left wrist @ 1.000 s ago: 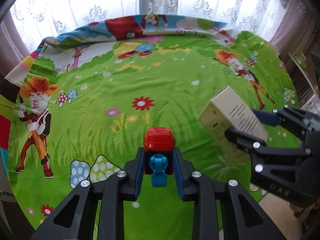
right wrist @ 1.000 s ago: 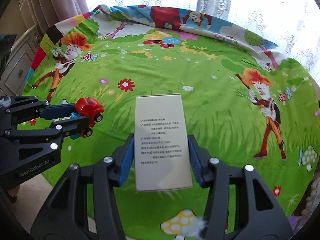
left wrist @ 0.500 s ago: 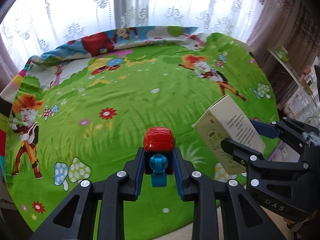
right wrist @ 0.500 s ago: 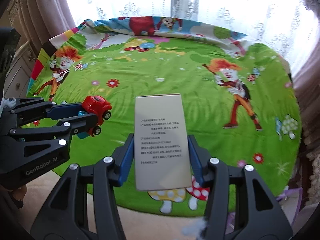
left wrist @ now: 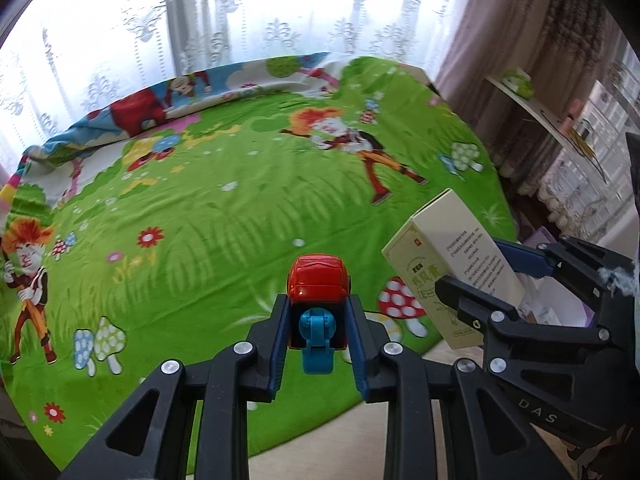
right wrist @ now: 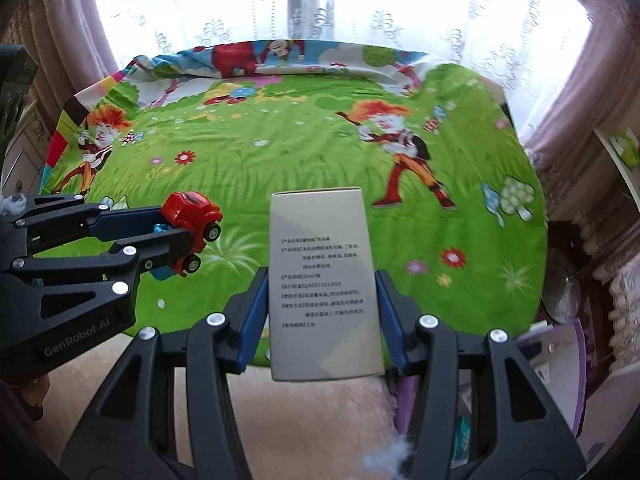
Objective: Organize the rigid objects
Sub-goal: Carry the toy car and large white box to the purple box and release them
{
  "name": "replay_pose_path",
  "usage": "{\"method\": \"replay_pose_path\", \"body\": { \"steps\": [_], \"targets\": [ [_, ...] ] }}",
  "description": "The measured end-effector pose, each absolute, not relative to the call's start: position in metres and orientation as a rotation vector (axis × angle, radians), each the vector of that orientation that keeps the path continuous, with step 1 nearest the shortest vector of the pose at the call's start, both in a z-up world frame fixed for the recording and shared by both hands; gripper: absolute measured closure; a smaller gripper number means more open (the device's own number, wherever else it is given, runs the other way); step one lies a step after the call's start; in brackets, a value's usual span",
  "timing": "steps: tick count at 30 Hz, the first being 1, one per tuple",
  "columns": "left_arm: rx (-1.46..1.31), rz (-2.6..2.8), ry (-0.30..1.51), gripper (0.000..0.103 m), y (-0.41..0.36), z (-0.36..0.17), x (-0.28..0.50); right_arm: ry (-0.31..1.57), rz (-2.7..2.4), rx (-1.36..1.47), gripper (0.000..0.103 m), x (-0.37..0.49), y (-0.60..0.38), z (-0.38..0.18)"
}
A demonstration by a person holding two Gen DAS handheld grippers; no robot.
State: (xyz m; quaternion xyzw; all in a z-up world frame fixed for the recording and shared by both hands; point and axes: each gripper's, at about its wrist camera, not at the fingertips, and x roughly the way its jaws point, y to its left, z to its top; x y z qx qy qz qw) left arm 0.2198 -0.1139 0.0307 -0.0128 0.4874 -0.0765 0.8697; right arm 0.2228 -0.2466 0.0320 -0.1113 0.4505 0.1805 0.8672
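- The left tool [left wrist: 316, 320] is clamped on a red toy car [left wrist: 318, 280] with a blue piece at its rear, held in the air over the near edge of the surface [left wrist: 240, 208].
- The right tool [right wrist: 322, 316] is clamped on a cream carton [right wrist: 324, 280] printed with small text, held clear of the surface, just beside the car.
- The surface is covered by a green cartoon cloth [right wrist: 304, 168] with flowers, mushrooms and red-haired figures; nothing lies on it.
- White lace curtains [right wrist: 320, 4] hang behind it.
- A purple-edged bin [right wrist: 560, 356] sits on the floor to the right, below the carton's side.
- A shelf [left wrist: 540, 108] stands far right.
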Motion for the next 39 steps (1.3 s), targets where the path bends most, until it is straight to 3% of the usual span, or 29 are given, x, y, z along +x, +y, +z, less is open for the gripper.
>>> {"method": "replay_pose_path", "body": {
  "steps": [39],
  "targets": [
    [0.247,-0.480,1.070,0.075,-0.320,0.019,0.183,0.993,-0.025,-0.023,0.048,0.159,-0.456,0.024]
  ]
}}
